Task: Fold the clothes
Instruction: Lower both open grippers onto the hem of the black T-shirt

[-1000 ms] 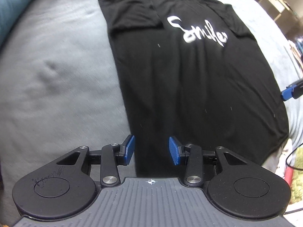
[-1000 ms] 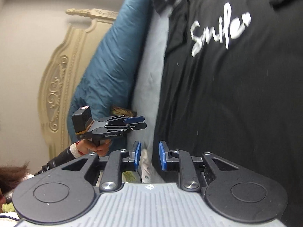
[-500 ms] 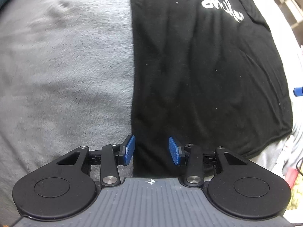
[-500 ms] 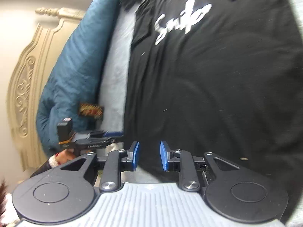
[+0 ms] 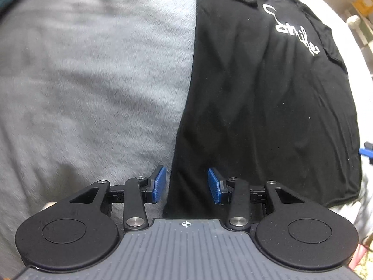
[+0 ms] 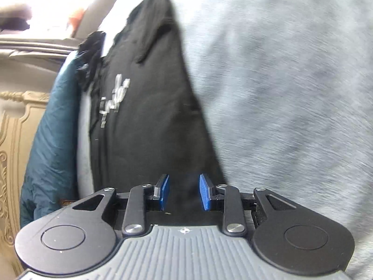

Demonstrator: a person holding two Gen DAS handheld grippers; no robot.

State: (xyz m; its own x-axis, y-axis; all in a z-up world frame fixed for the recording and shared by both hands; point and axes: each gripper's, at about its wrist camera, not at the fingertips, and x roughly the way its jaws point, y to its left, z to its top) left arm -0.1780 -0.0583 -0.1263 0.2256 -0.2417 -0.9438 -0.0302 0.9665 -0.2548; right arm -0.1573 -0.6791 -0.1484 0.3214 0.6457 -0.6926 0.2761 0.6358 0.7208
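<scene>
Where white script runs — black T-shirt (image 5: 268, 107), "Smile"-like.

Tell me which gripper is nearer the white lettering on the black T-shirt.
Hard to call. The left gripper straddles the black T-shirt's side edge near the hem; the right gripper, jaws apart, is over the opposite hem corner. The white lettering lies far from both.

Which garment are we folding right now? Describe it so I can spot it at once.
Start from the grey fleece blanket that covers the bed. Spread flat on it lies the black T-shirt, its bottom hem nearest both grippers. White handwritten lettering across the chest sets it apart from the crumpled dark garment beyond its collar and the teal quilt alongside.
</scene>
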